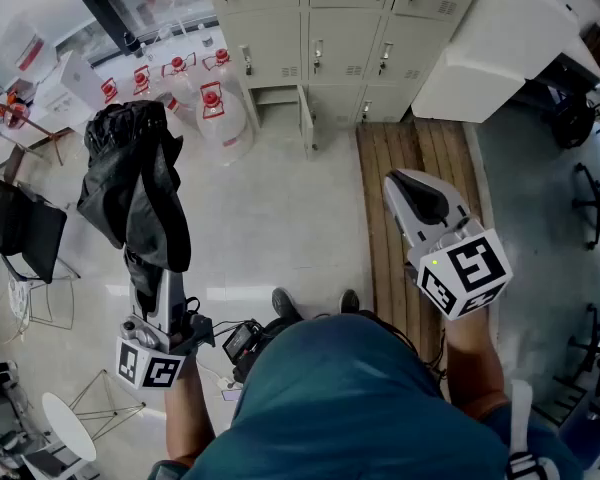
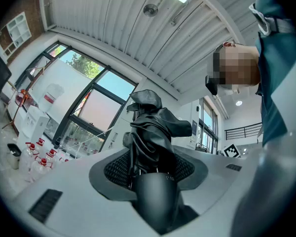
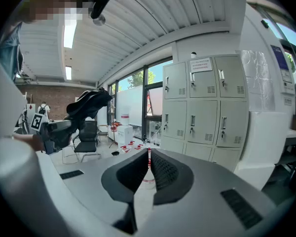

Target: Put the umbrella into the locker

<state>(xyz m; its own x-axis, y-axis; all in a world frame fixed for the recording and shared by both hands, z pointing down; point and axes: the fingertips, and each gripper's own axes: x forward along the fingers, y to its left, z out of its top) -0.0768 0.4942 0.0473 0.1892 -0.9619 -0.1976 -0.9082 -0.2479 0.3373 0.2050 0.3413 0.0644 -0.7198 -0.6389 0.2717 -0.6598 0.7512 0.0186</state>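
Umbrella (image 1: 130,183), black, folded, clamped near its handle by L gripper (image 2: 150,168), at 10 o'clock in head view. R gripper (image 3: 149,167) at 3 o'clock, jaws nearly together, empty. Lockers (image 1: 350,28) at 12.

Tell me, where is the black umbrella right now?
The umbrella is at the head view's left, held in the left gripper, near the water jugs before the lockers.

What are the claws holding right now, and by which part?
Left claw grips the black folded umbrella at its handle end; right claw holds nothing.
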